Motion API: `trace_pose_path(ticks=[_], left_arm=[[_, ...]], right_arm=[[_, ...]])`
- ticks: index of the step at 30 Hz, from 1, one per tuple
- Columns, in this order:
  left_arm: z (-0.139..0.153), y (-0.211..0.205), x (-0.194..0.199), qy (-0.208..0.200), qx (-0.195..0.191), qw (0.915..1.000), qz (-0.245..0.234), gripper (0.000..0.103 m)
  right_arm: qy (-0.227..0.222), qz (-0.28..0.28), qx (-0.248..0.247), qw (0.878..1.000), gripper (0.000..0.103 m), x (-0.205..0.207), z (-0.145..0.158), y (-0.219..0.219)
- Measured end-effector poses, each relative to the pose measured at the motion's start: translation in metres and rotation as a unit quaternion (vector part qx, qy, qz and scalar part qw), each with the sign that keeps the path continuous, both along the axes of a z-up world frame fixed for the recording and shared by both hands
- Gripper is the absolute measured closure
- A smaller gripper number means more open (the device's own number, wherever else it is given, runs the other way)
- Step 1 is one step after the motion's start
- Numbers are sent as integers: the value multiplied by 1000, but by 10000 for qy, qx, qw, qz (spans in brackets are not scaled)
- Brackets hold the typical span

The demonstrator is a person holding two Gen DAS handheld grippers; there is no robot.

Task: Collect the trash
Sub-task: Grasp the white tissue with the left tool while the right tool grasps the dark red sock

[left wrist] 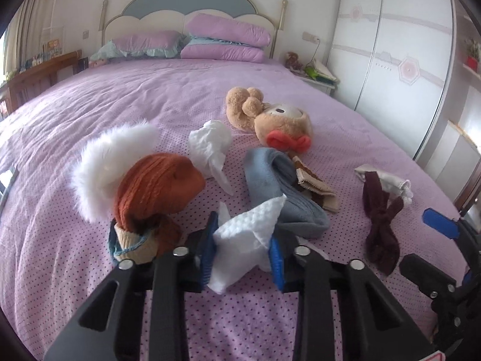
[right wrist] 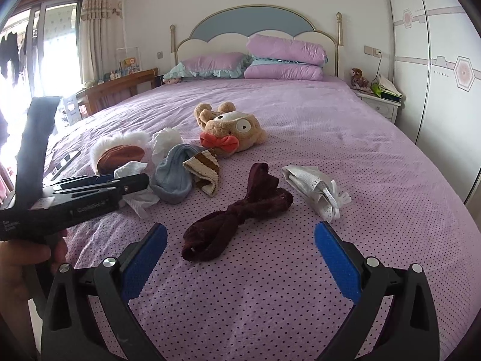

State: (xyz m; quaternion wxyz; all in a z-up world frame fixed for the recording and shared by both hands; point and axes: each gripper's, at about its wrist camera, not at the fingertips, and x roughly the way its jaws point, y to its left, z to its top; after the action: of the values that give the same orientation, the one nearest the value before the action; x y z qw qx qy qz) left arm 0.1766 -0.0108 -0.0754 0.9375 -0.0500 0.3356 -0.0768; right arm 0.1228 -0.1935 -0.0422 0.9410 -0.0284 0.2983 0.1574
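Note:
My left gripper (left wrist: 243, 252) is shut on a crumpled white tissue (left wrist: 245, 240) just above the purple bedspread (left wrist: 150, 96); it also shows at the left of the right wrist view (right wrist: 132, 185), with the tissue (right wrist: 139, 201) hanging from it. A second crumpled white tissue (left wrist: 210, 144) lies beyond, by the plush toy, and appears in the right wrist view (right wrist: 164, 141). My right gripper (right wrist: 240, 258) is open and empty, low over the bed, with a dark maroon sock (right wrist: 237, 213) lying just ahead between its fingers.
Scattered on the bed are a rust-brown sock with white fur trim (left wrist: 156, 186), a blue-grey sock (left wrist: 279, 192), a striped beige sock (right wrist: 203, 168), a white lace sock (right wrist: 315, 189) and a brown plush toy (right wrist: 231, 131). Pillows (right wrist: 282, 57), nightstand (right wrist: 380, 102) and wardrobe (right wrist: 436, 60) stand beyond.

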Motion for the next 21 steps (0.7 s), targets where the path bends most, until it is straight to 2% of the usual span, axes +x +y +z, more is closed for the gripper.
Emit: trace_pose_path(ticks=[2, 9, 11, 13, 18, 20, 21], left_arm=[[1, 2, -5, -65, -31, 10000, -7, 80], [11, 8, -26, -294, -40, 9996, -40, 80], [15, 11, -31, -334, -89, 9994, -52, 80], [19, 13, -36, -392, -83, 9992, -94, 80], [27, 15, -46, -487, -129, 9985, -234, 80], [28, 15, -48, -500, -138, 9983, -278, 80], [29, 15, -49, -503, -146, 9982, -305, 80]], right_arm=[[19, -23, -7, 10000, 8, 0, 0, 1], [139, -92, -126, 9998, 9, 5, 0, 12], [227, -110, -131, 9996, 12, 10, -2, 16], [373, -145, -103, 9991, 20, 17, -5, 20], [702, -683, -228, 9949, 23, 39, -16, 22], [809, -753, -170, 9937, 31, 43, -19, 20], [816, -760, -142, 9937, 38, 43, -19, 20]])
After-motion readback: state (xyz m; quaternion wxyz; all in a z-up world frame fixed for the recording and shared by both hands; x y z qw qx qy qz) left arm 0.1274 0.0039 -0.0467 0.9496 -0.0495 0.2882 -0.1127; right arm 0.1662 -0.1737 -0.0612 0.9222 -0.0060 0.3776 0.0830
